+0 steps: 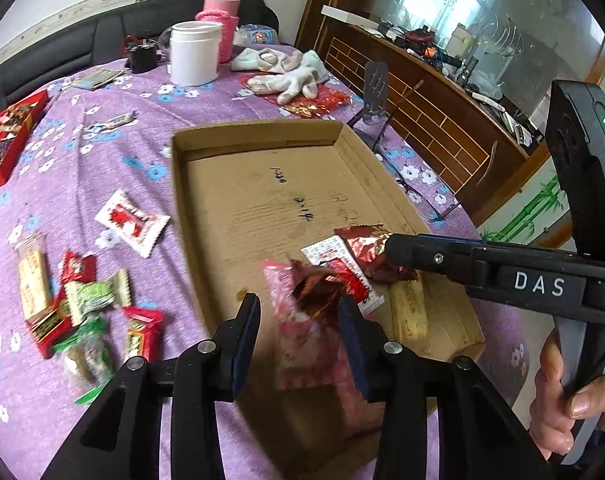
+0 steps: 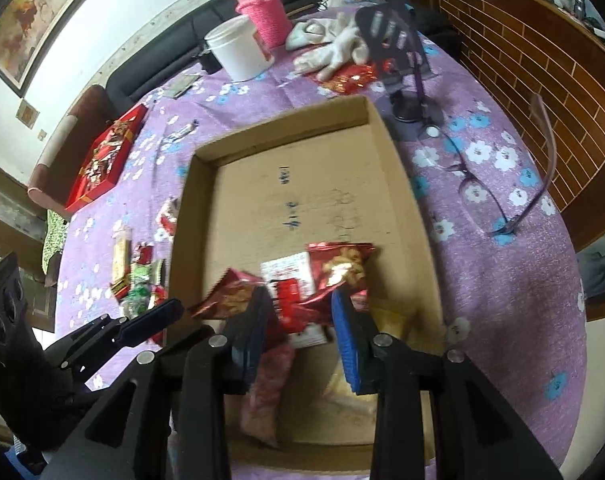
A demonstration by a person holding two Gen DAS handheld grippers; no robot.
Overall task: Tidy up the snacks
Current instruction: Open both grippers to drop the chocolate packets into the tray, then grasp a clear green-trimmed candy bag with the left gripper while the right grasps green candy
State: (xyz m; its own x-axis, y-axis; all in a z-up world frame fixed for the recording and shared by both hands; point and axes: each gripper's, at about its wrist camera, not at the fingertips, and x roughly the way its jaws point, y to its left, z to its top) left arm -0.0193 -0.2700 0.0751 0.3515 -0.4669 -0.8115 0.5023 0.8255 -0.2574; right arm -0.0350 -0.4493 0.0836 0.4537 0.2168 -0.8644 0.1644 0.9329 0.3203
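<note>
Fingers of our left hand-held gripper stand apart over the pink snack packet in the cardboard tray, gripping nothing. Our right hand-held gripper is likewise parted above red foil packets, none pinched. We see loose snacks left of the tray on the purple flowered surface. Beyond stand a white tub and gloves; spectacles lie right, near the surface edge.
</note>
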